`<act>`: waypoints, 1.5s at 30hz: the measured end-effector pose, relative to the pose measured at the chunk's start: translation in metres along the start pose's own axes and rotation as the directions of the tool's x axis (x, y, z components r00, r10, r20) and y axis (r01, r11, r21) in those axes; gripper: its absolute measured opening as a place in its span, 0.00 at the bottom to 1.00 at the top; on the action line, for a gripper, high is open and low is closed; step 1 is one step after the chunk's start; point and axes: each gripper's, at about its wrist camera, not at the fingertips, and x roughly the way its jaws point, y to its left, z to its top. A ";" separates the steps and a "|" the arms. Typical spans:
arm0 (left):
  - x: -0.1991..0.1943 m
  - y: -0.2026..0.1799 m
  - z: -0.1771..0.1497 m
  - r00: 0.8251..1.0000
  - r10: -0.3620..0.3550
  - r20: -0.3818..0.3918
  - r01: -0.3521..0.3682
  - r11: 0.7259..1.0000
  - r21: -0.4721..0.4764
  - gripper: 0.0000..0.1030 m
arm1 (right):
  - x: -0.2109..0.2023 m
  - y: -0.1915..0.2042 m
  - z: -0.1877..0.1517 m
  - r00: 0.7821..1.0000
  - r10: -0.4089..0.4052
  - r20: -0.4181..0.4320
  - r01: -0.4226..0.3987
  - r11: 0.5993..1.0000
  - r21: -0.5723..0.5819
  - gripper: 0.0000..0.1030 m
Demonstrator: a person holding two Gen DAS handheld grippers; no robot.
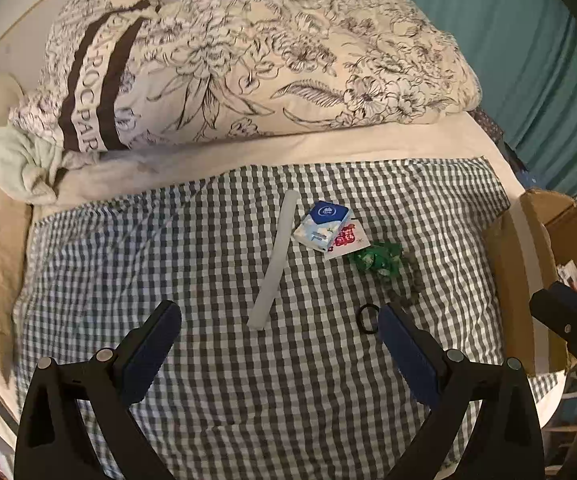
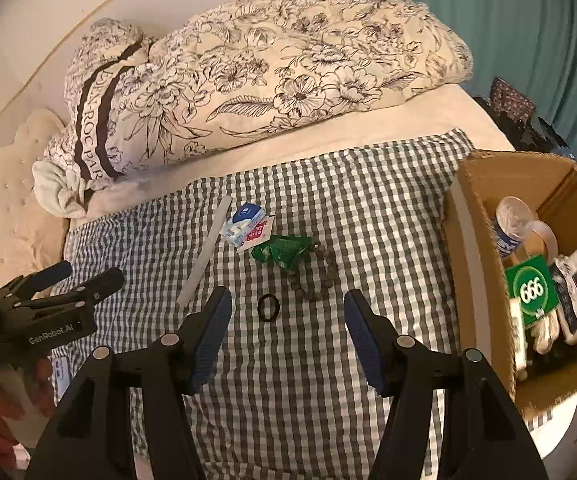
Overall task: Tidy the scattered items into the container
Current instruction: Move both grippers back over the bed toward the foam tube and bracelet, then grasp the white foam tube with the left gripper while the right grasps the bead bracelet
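On the gingham cloth [image 1: 216, 360] lie a white strip [image 1: 274, 260], a blue tissue pack [image 1: 322, 224] on a red-and-white card [image 1: 348, 240], a green wrapper [image 1: 376, 260], a bead bracelet [image 2: 314, 276] and a black ring [image 1: 367, 319]. My left gripper [image 1: 280, 328] is open and empty, just short of the strip and ring. My right gripper [image 2: 286, 312] is open and empty, with the ring [image 2: 268, 308] between its fingers' line. The cardboard box [image 2: 472, 208] at the right holds several items.
A folded floral quilt [image 1: 268, 64] lies along the back of the bed. A teal curtain [image 1: 528, 40] hangs at the right. The box stands beyond the cloth's right edge, and also shows in the left wrist view [image 1: 504, 264]. The bed's front edge is close below.
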 end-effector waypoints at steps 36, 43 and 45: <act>0.197 0.003 0.006 0.969 0.074 -0.237 -0.072 0.997 0.016 0.98 | 0.210 -0.032 0.013 0.936 -0.010 -0.352 -0.001 1.000 -0.029 0.57; 0.222 -0.001 0.007 0.962 0.072 -0.263 -0.066 0.997 0.030 0.95 | 0.236 -0.038 0.015 0.916 -0.009 -0.401 -0.001 1.000 -0.026 0.57; 0.225 -0.004 0.007 0.964 0.074 -0.256 -0.066 0.997 0.041 0.95 | 0.240 -0.037 0.016 0.912 -0.007 -0.411 -0.010 0.999 -0.038 0.58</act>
